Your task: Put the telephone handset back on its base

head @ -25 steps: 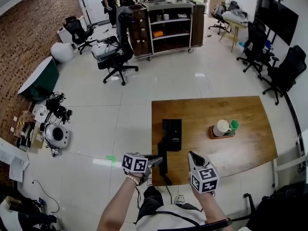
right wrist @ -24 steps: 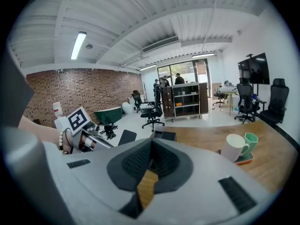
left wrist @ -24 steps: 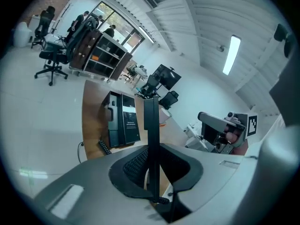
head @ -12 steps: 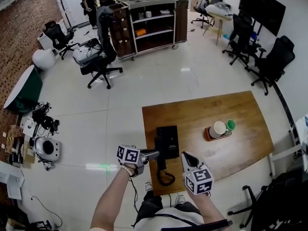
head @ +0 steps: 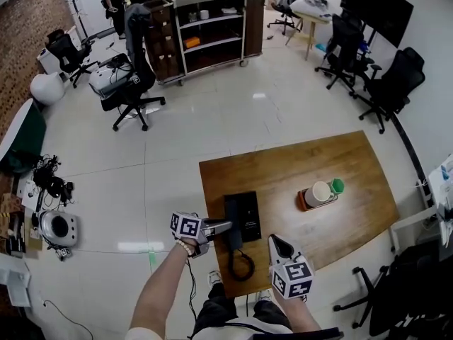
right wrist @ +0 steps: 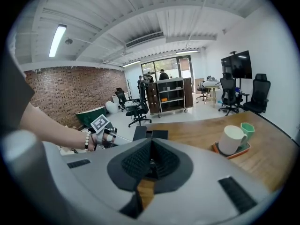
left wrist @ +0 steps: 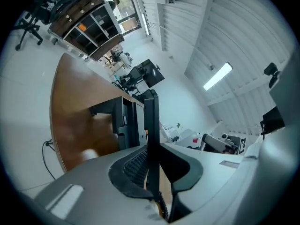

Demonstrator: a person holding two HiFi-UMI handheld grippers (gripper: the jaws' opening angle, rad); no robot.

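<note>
The black telephone base [head: 245,211] lies near the left edge of the wooden table [head: 311,161]. My left gripper [head: 225,226] is shut on the black handset [head: 234,236], which it holds edge-on just left of the base. The coiled cord [head: 241,264] loops down towards the table's near edge. In the left gripper view the handset [left wrist: 151,125] stands upright, clamped between the pads, with the base [left wrist: 119,121] behind it. My right gripper [head: 272,239] hovers over the near edge, right of the phone, shut with nothing in it [right wrist: 151,161].
A white mug [head: 320,193] and a green cup [head: 338,185] sit on an orange tray right of the phone. Office chairs [head: 131,83], a wheeled shelf cart [head: 209,27] and people stand at the far side of the tiled floor. Cables and gear lie at the left wall.
The head view has shifted, so the table sits lower and further left. The handset stays clamped in my left gripper, now slightly closer to the base's left side. The right gripper holds its place.
</note>
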